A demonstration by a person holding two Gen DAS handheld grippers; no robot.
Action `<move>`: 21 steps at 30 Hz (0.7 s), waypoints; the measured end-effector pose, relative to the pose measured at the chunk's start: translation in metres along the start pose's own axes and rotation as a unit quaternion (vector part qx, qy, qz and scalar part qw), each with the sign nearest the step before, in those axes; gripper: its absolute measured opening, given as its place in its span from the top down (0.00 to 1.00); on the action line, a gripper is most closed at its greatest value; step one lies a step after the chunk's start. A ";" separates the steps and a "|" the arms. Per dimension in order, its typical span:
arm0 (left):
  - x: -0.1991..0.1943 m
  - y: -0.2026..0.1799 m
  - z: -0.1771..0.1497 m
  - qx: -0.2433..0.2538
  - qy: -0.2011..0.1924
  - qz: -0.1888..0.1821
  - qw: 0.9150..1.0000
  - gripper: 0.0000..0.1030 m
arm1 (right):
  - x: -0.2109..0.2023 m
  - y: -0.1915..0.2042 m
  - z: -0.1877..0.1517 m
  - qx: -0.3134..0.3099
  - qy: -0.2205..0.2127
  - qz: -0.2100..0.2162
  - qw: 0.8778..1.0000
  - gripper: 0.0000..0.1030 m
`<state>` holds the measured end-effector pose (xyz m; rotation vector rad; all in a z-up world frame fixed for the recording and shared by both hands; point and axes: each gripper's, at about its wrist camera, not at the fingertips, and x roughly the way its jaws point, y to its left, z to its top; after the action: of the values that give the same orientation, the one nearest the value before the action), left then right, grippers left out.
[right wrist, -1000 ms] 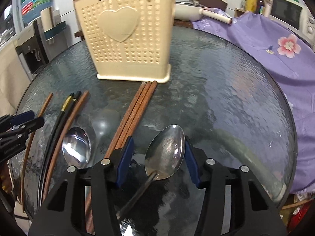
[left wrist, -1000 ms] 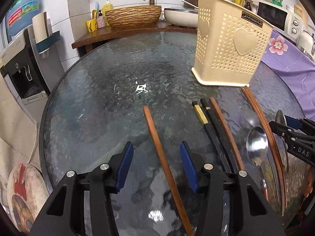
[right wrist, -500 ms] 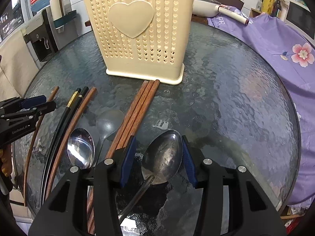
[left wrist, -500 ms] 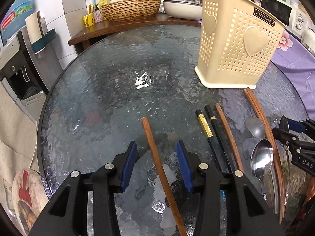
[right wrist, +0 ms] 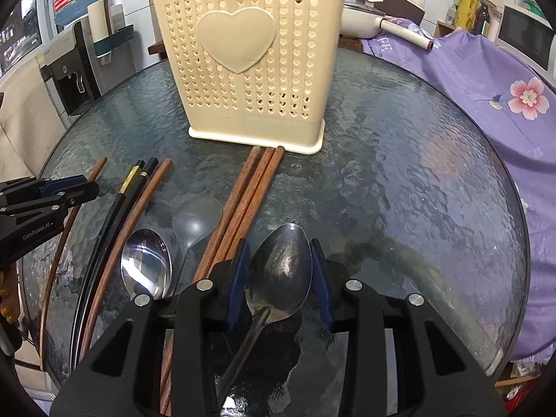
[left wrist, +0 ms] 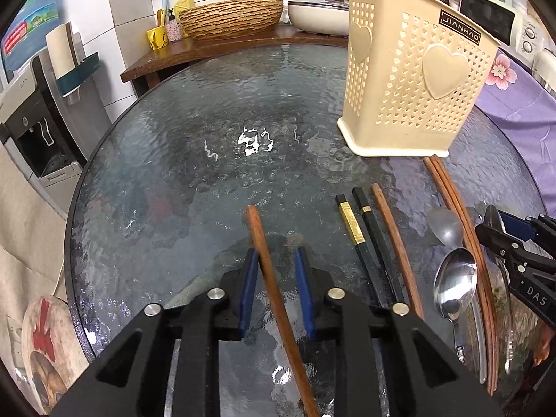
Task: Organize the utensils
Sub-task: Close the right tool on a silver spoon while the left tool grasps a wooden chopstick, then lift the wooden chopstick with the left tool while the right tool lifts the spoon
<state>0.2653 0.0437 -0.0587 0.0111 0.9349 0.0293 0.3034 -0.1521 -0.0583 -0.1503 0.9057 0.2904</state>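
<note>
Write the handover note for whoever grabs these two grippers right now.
Left gripper: jaws have just been closing around a lone brown chopstick on the glass table; a gap shows on the right pad, so no firm grip yet.
Right gripper: jaws have just been closing on the bowl of a steel spoon; its pads are at the bowl's edges, spoon not lifted.
Still on the table: black chopstick pair, another brown chopstick, three brown chopsticks against the cream utensil holder, a second steel spoon, a clear plastic spoon.
Done: nothing seen inside the holder.
Left: everything.
</note>
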 end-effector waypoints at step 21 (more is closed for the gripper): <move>0.006 0.016 0.010 -0.041 0.001 -0.027 0.999 0.93 | 0.005 0.003 0.010 -0.018 -0.007 0.024 1.000 0.67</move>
<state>0.2764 0.0598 -0.0575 -0.0901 0.9358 0.0183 0.3128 -0.1459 -0.0566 -0.1594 0.8918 0.3527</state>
